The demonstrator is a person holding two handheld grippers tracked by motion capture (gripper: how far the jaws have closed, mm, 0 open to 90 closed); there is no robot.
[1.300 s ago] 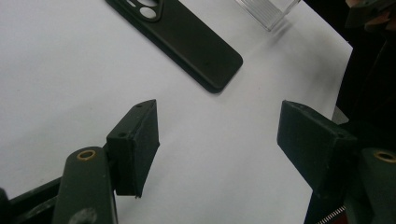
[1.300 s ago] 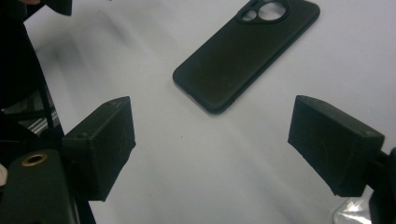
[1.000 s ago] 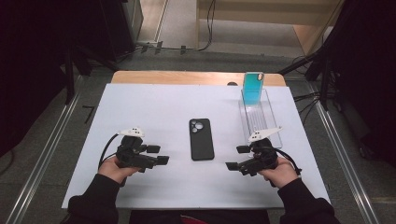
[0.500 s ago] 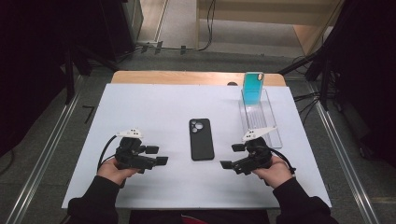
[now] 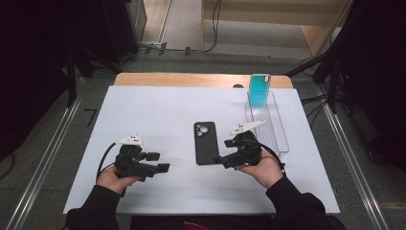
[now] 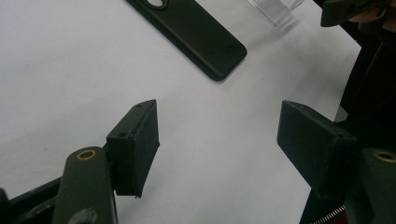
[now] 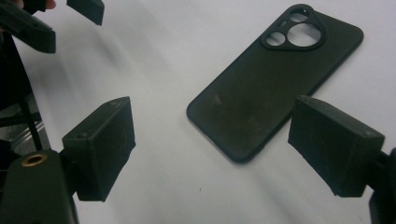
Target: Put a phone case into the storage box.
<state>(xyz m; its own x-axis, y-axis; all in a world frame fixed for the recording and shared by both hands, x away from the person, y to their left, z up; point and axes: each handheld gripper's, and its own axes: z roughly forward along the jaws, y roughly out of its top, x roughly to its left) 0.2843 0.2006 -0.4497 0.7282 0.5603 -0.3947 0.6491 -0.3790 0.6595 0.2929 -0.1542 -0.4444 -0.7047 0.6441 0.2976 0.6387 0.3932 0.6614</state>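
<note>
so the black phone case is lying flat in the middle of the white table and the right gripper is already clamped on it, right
Not clamped. The right gripper is open, its jaws standing apart near the black phone case with nothing between the pads, as the right gripper view shows. The case does lie flat mid-table on the white table.

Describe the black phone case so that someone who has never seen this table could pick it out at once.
On the white table, look near the middle, just left of the clear plastic rack that holds an upright teal case. The black phone case lies flat there, its camera cutout at the far end. It is the one dark, flat thing on the white surface.
</note>
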